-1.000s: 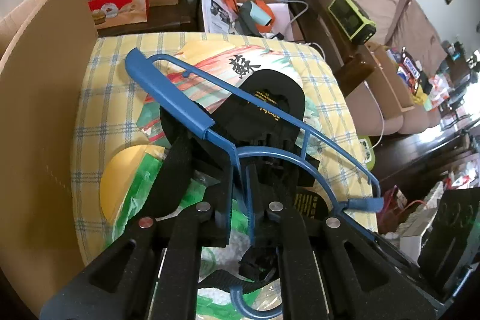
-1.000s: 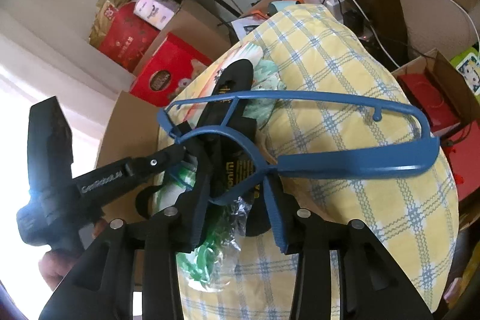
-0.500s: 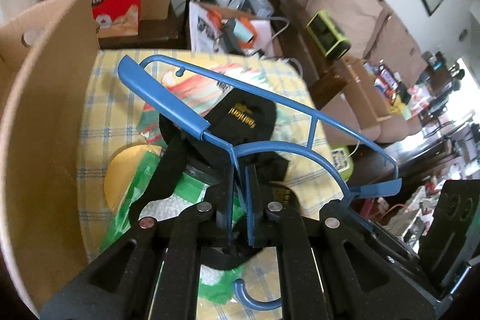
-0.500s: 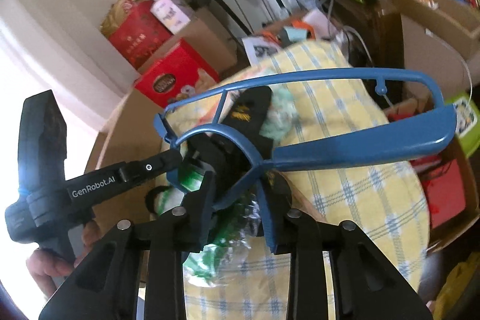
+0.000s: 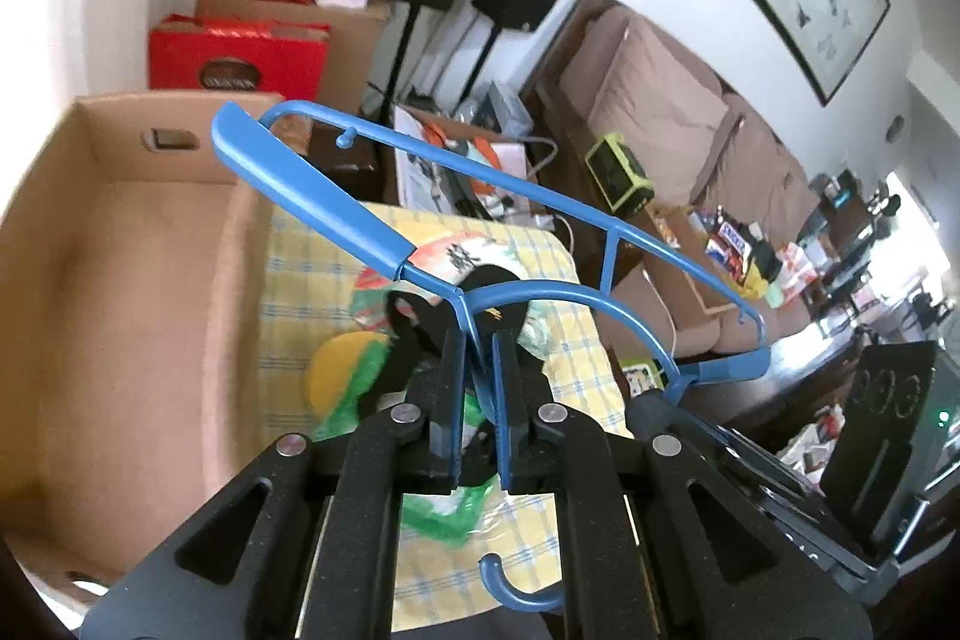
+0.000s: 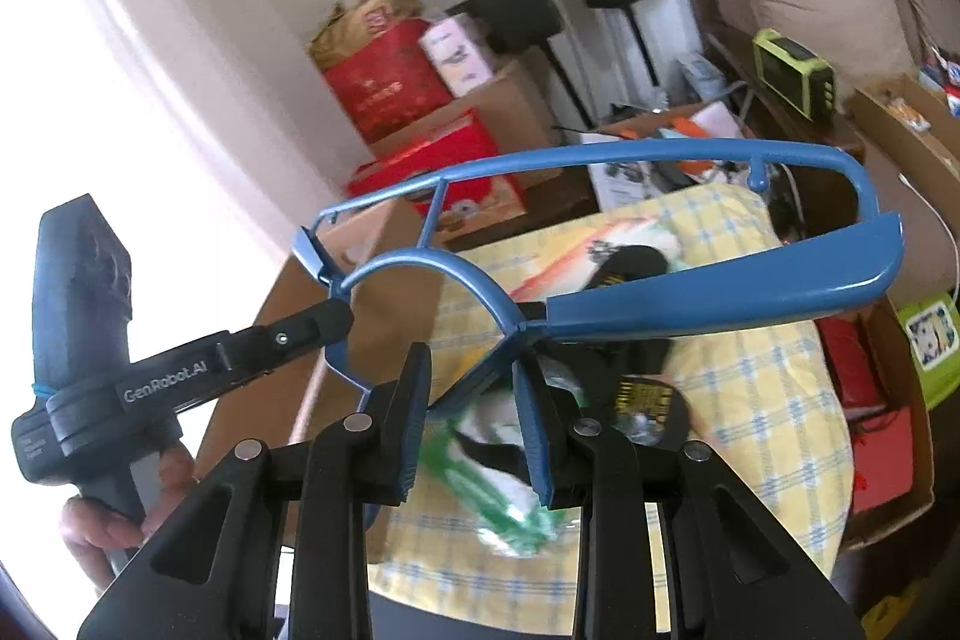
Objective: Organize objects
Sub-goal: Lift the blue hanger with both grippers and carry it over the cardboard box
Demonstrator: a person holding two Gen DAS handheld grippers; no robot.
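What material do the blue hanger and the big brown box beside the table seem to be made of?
Blue hanger: probably metal wire with a glossy blue coating; the rods are thin and its broad shoulder pieces shine like plastic. Brown box: corrugated cardboard, matte and plain, with a cut handle slot in its wall.

Your left gripper (image 5: 479,340) hides the neck of the blue hanger (image 5: 312,187) between its closed fingers; in the right wrist view the neck runs behind your right gripper (image 6: 474,370), and contact there cannot be told. The black strap (image 6: 645,391) and the green-and-white bag (image 6: 510,490) are blurred and partly covered by the fingers. The cardboard box (image 5: 120,280) is cut off at the left edge of the left wrist view. Your hand (image 6: 114,514) on the left gripper's handle is cut by the frame. Print on the red boxes (image 5: 237,61) is too small to read.
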